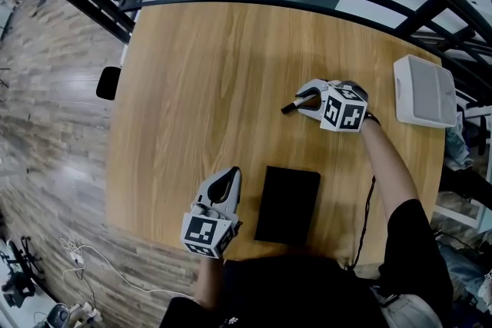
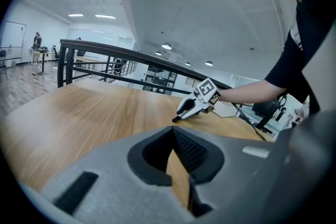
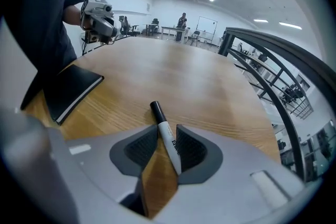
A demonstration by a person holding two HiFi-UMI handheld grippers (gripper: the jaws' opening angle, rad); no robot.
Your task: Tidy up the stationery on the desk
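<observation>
Tabletop: a rounded wooden tabletop [image 1: 207, 88] with a dark railing [image 2: 105, 49] curving round its far edge.

Marker: a white marker with a black cap [image 3: 167, 134] sits right of the tabletop's middle, between the jaws of the right gripper [image 1: 307, 100]. Its capped end sticks out past the jaw tips, toward the person's left.

Right gripper jaws: released. They stand apart round the marker. The barrel lies along the pad on the right of the right gripper view, and a strip of bare wood shows between it and the other pad, so nothing is clamped. The gripper tilts steeply down at the wood. Whether the marker lies flat on the tabletop I cannot tell.

Left gripper jaws: clenched, with the tips together and nothing between them. The left gripper [image 1: 233, 174] is near the person's edge of the tabletop, pointing away from the body and well apart from the marker.

Notebook: a closed black notebook [image 1: 287, 205] lies flat at the near edge, just beside the left gripper on its right, between the two grippers and nearer the person.

Box: a pale grey, shallow rectangular box [image 1: 424, 91] rests at the tabletop's right edge, beyond the right gripper and apart from it.
</observation>
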